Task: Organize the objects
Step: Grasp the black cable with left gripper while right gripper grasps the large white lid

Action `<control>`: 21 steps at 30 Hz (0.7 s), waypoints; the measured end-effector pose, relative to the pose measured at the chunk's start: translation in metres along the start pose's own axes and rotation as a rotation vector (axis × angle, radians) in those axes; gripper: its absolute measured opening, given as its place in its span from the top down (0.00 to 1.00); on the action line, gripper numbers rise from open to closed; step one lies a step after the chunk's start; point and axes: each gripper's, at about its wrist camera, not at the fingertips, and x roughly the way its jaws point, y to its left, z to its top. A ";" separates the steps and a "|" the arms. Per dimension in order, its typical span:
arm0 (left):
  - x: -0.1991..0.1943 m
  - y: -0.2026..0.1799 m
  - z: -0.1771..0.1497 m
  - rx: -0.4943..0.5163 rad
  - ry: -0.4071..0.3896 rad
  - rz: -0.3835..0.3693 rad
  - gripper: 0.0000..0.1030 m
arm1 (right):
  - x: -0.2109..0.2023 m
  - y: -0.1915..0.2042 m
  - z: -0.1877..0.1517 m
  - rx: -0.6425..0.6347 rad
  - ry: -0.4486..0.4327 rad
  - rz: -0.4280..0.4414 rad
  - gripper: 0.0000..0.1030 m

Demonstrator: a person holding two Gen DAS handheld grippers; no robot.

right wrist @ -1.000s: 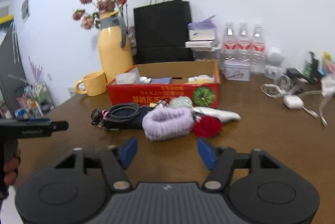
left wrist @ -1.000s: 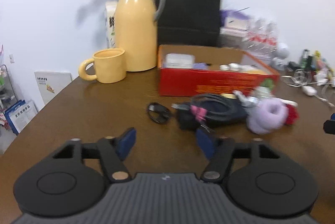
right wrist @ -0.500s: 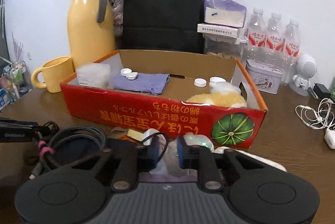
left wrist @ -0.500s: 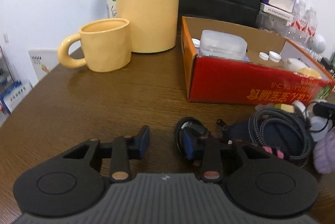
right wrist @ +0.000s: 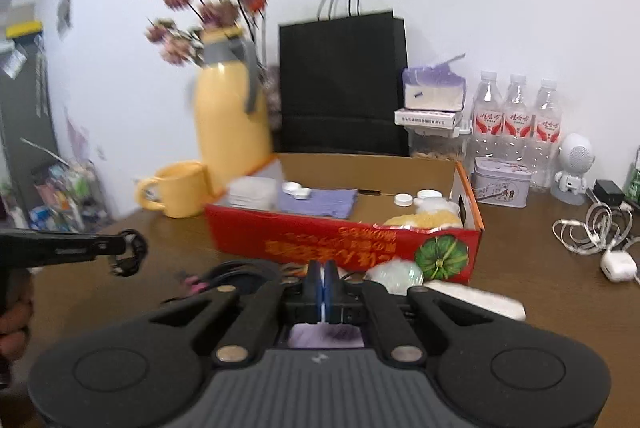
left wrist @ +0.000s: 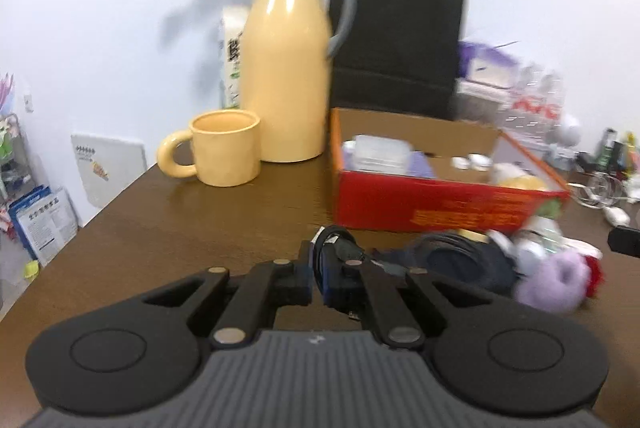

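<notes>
Brown wooden table (left wrist: 168, 228) against a white wall. Left gripper (left wrist: 317, 278) clamped on a small black cable coil (left wrist: 334, 240), lifted off the table; from the right wrist view the coil (right wrist: 130, 256) hangs at its tip. Right gripper (right wrist: 320, 286) pinched on the purple fluffy scrunchie (right wrist: 326, 336), pads nearly touching. Just ahead: black braided cable bundle (left wrist: 460, 256), then red cardboard box (right wrist: 360, 244) holding a purple cloth (right wrist: 318, 202) and bottle caps. Yellow mug (left wrist: 226, 152) and yellow thermos (left wrist: 286, 84) left of the box
</notes>
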 end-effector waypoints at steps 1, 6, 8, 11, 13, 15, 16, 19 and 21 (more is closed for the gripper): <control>-0.009 -0.004 -0.003 0.000 0.001 -0.019 0.95 | -0.015 0.001 -0.004 0.015 -0.005 0.008 0.99; -0.045 -0.031 -0.028 0.001 0.028 -0.143 0.95 | -0.068 0.000 -0.025 0.075 -0.017 0.054 0.99; -0.049 -0.042 -0.037 0.015 0.052 -0.170 0.95 | -0.073 -0.001 -0.036 0.074 0.006 0.017 0.99; -0.050 -0.053 -0.047 0.040 0.078 -0.182 0.95 | -0.072 -0.006 -0.050 0.092 0.053 -0.036 0.97; -0.050 -0.055 -0.050 0.044 0.083 -0.179 0.95 | -0.072 -0.008 -0.056 0.098 0.052 -0.048 0.91; -0.047 -0.052 -0.050 0.034 0.091 -0.172 0.95 | -0.068 -0.010 -0.059 0.105 0.048 -0.047 0.85; -0.045 -0.051 -0.050 0.031 0.093 -0.170 0.95 | -0.064 -0.010 -0.059 0.104 0.054 -0.042 0.84; -0.039 -0.051 -0.046 0.032 0.095 -0.165 0.95 | -0.044 -0.008 -0.052 0.062 0.062 -0.034 0.84; -0.032 -0.051 -0.042 0.034 0.091 -0.165 0.95 | -0.027 -0.006 -0.040 0.017 0.047 -0.021 0.84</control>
